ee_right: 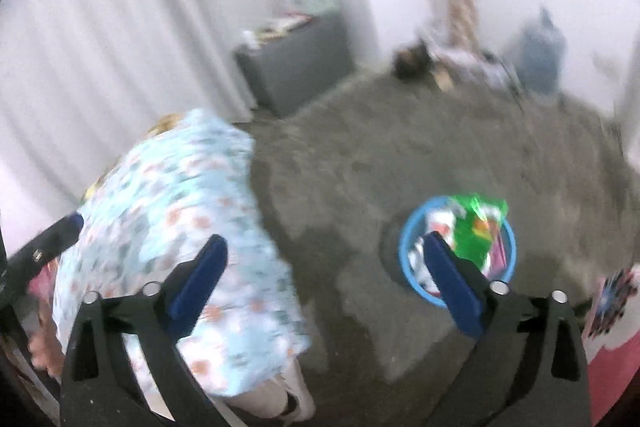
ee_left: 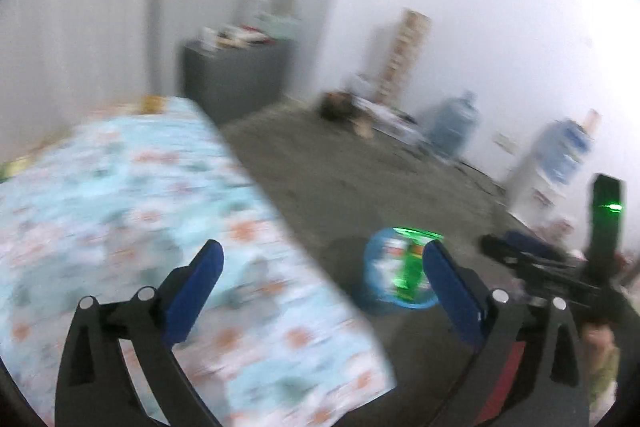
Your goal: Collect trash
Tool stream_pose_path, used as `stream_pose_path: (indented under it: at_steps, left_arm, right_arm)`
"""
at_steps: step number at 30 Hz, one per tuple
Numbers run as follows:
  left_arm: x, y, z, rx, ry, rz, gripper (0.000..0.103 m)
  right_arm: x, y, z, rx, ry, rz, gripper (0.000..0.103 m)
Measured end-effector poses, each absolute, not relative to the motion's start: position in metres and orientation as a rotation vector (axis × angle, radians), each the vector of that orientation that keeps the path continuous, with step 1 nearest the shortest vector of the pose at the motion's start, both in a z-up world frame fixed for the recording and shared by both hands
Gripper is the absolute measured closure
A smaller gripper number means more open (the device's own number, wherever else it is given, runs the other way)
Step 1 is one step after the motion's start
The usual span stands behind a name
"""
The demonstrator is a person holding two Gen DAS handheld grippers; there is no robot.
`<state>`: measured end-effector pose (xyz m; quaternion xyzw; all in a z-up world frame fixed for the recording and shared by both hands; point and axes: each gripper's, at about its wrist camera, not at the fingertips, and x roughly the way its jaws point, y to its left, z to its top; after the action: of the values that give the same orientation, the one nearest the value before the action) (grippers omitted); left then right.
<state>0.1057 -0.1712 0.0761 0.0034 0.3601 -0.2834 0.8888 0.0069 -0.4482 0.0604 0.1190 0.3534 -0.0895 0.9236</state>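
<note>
The picture is motion-blurred. A blue round bin stands on the grey floor, filled with wrappers, a green packet on top. My left gripper is open and empty, over the corner of the floral cloth, with its right finger in front of the bin. In the right wrist view the same bin with the green packet lies just beyond my right gripper, which is open with nothing between its blue pads.
A table under a light-blue floral cloth fills the left. A grey cabinet stands by the curtain. Water jugs and clutter line the far wall. A black tool with a green light is at the right.
</note>
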Motion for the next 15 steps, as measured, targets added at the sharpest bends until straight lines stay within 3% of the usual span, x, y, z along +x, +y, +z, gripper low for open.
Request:
stream_pose_path:
  at_steps: [6, 15]
  left_arm:
    - [0.061, -0.071, 0.067, -0.031, 0.731, -0.238, 0.005]
    - [-0.004, -0.014, 0.034, -0.037, 0.705, 0.003, 0.005]
  right_arm:
    - [-0.007, -0.364, 0.064, 0.117, 0.682, -0.134, 0.008]
    - [-0.029, -0.275, 0.046, -0.066, 0.714, -0.050, 0.008]
